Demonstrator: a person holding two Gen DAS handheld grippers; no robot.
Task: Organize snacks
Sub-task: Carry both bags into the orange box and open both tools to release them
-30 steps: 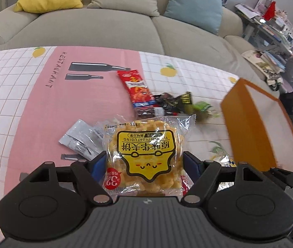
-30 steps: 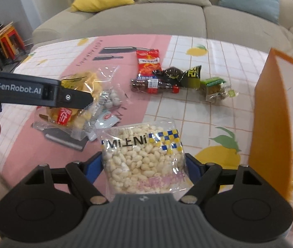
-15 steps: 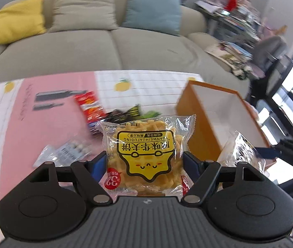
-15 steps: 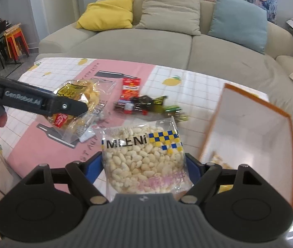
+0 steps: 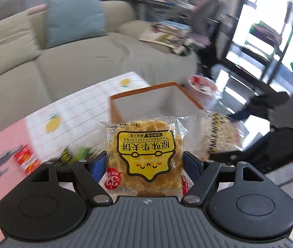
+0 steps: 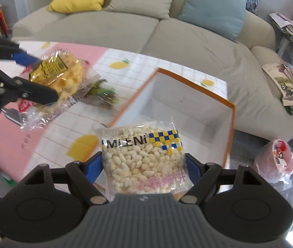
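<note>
Orange-edged box (image 6: 189,111) with white inner walls sits open at centre frame in the right wrist view, on a pink and white lemon-print tablecloth (image 6: 125,66); what shows of its inside looks bare, though the floor near the bottom of the frame is hidden behind the packet in front. Right gripper (image 6: 144,165) clenched on a clear packet of puffed rice (image 6: 142,161) printed with a blue and yellow check band, held up over the near rim of the box. Left gripper (image 5: 144,161) clamped on a yellow waffle-biscuit packet (image 5: 144,155), blue pads pressing both sides; in the left wrist view the packet fills lower centre, with the box opening (image 5: 146,101) just behind and above it. Same biscuit packet shows at upper left of the right wrist view (image 6: 61,76), raised off the cloth, left of the box. Green-wrapped snacks (image 6: 105,93) lie on the cloth between that packet and the box, blurred. Red snack packet (image 5: 25,161) at lower left of the left view, also blurred. Pink plastic bag (image 6: 274,163) at lower right, beyond the table edge, contents unclear. Grey sofa (image 6: 167,37) behind.
</note>
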